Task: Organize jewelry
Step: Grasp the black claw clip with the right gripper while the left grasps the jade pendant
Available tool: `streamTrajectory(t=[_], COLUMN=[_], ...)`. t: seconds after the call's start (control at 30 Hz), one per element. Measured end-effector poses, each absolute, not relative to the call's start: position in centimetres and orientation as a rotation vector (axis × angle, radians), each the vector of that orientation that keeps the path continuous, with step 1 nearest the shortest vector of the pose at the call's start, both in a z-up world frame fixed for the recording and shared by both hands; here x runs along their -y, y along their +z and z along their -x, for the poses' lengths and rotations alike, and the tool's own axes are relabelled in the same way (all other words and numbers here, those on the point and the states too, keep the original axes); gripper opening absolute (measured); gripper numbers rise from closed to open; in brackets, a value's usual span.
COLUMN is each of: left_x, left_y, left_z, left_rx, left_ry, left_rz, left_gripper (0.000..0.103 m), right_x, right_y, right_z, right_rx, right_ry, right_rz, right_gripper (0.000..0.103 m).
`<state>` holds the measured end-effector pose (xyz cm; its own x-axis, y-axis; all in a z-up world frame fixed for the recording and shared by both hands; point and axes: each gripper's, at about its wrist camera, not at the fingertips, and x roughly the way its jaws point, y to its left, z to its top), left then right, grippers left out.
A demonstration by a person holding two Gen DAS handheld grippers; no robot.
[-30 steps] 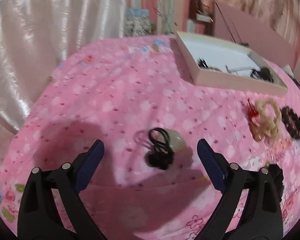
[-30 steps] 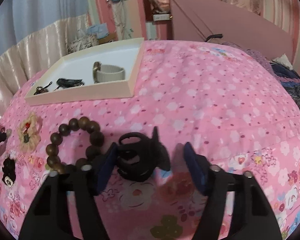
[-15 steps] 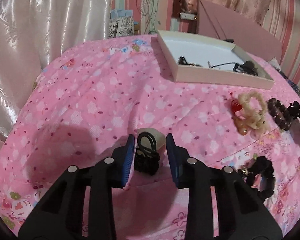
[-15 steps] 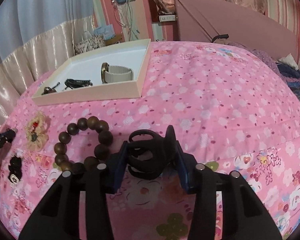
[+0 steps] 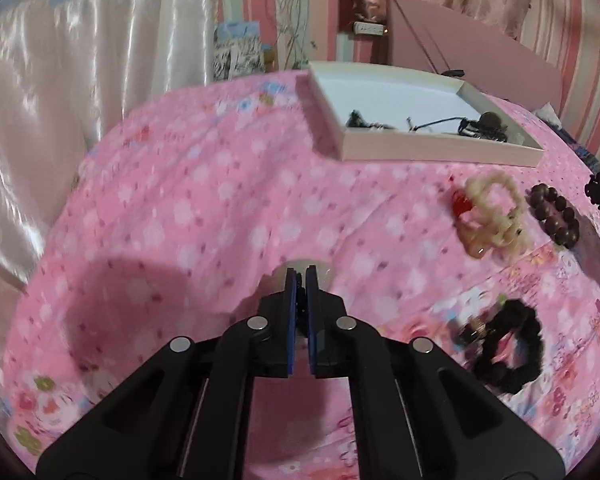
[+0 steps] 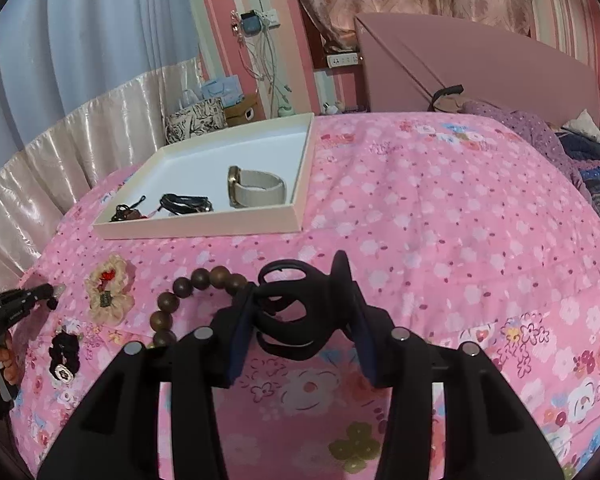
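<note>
The left tongs (image 5: 299,280) are pinched almost shut on a small black hair tie (image 5: 299,289), just above the pink bed cover (image 5: 204,200) with a pale round piece (image 5: 324,274) peeking out behind the tips. The right tongs (image 6: 296,312) grip a black hair claw (image 6: 290,312), touching a brown bead bracelet (image 6: 188,292) on the left. Beyond them lie a cream scrunchie (image 6: 112,292), a black scrunchie (image 5: 508,352) and a shallow tray (image 6: 204,226) holding a watch (image 6: 256,188).

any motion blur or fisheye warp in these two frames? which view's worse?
Left wrist: motion blur smears the bedspread print and black scrunchie; left gripper stays sharp. Right wrist: crisp, black hair claw well defined. Both: fisheye bends the tray edges, dark vignette corners.
</note>
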<state>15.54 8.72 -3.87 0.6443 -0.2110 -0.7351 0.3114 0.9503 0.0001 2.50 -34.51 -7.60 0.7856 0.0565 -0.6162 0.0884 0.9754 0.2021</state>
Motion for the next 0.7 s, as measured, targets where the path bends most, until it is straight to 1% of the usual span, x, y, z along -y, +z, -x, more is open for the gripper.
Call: streamTrajectory(t=[0.07, 0.13, 0.17, 0.2, 0.23, 0.33, 0.53, 0.57, 0.6, 0.63, 0.67, 0.7], left_x=[-9.1, -9.2, -9.3, -9.6, -9.7, -9.6, -7.0, -6.8, -6.7, -6.8, -6.8, -6.9], left_y=[-4.0, -4.0, -4.1, -4.1, -4.2, -4.3, -5.2, -5.3, -5.2, -5.1, -5.0, -5.0], left_z=[-15.7, -15.6, -15.5, -15.2, -15.0, -14.1, -12.8, -12.9, -13.0, -13.1, -13.3, -13.3], left_rx=[-0.816, -0.823, -0.825, -0.824, -0.822, -0.83, -0.86, -0.861, -0.857, -0.854, -0.849, -0.847], left_ry=[-0.291, -0.283, -0.27, -0.278, -0.291, -0.327, -0.38, -0.38, -0.379, -0.378, -0.375, -0.375], left_rz=[-0.111, -0.106, -0.1, -0.079, -0.061, -0.043, -0.165, -0.169, -0.166, -0.162, -0.16, -0.157], left_gripper=[0.005, 0.019, 0.045, 0.06, 0.062, 0.062, 0.061, 0.052, 0.038, 0.031, 0.022, 0.021], right_x=[34.7, 34.8, 34.8, 34.8, 34.8, 35.1, 35.1, 35.1, 35.0, 35.0, 34.9, 34.9], right_y=[-8.1, -8.5, -8.7, -8.9, -9.0, -9.4, -9.7, -9.7, -9.6, -9.6, -9.5, -9.5], right_z=[-2.7, -2.7, -2.7, -2.7, -2.7, -2.7, -2.7, -2.7, -2.8, -2.7, -2.7, -2.6], right_rx=[-0.677, -0.682, -0.683, -0.685, -0.687, -0.695, -0.698, -0.701, -0.701, -0.699, -0.697, -0.695], right_ry=[-0.017, -0.017, -0.015, -0.014, -0.015, -0.021, -0.018, -0.017, -0.02, -0.021, -0.022, -0.024], right_rz=[-0.232, -0.237, -0.239, -0.24, -0.241, -0.243, -0.246, -0.242, -0.238, -0.236, -0.234, -0.232], right_gripper=[0.045, 0.045, 0.045, 0.045, 0.045, 0.045, 0.045, 0.045, 0.045, 0.045, 0.045, 0.045])
